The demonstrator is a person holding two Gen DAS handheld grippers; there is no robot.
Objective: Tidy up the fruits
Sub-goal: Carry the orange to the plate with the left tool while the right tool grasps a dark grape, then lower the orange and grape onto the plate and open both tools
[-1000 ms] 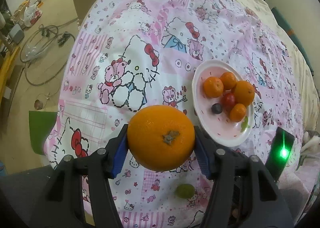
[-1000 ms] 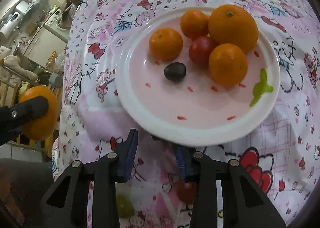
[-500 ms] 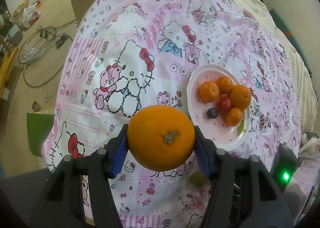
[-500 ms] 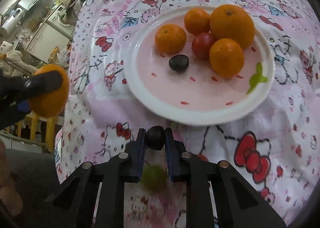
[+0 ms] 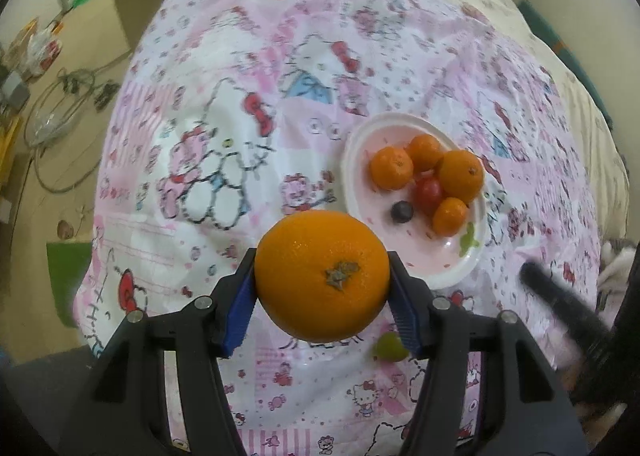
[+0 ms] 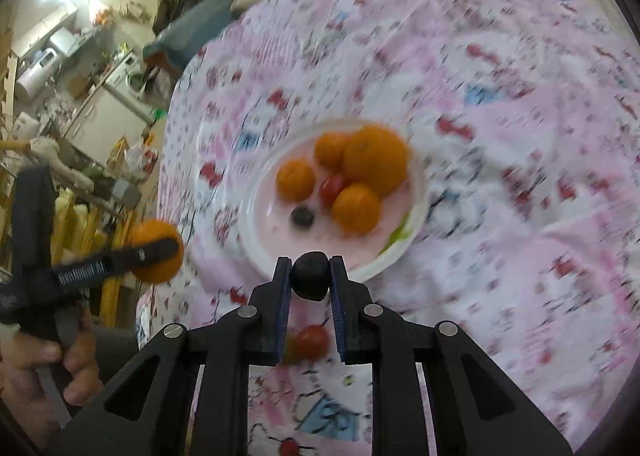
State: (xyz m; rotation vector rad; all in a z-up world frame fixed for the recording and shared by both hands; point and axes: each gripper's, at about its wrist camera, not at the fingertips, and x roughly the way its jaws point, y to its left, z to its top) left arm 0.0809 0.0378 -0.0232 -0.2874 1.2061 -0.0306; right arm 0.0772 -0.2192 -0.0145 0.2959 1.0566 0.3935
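Observation:
My left gripper (image 5: 322,276) is shut on a large orange (image 5: 320,272) and holds it above the cloth, near the left of the white plate (image 5: 356,143). The plate holds several oranges, a red tomato (image 5: 428,191) and a dark grape (image 5: 401,211). My right gripper (image 6: 310,276) is shut on a dark grape (image 6: 310,275), raised in front of the plate's (image 6: 416,191) near rim. A green grape (image 5: 389,346) and a red tomato (image 6: 312,342) lie on the cloth before the plate. The left gripper with its orange (image 6: 154,234) shows at the right wrist view's left.
The plate sits on a pink Hello Kitty cloth (image 5: 248,103) over a bed. The bed's left edge drops to a floor with cables (image 5: 60,103). A cluttered room with appliances (image 6: 116,95) lies beyond. The right gripper's body (image 5: 560,308) is blurred at right.
My right gripper closed on the dark grape, then lifted and pulled back from the plate; its view is blurred. My left gripper kept the orange and backed away slightly.

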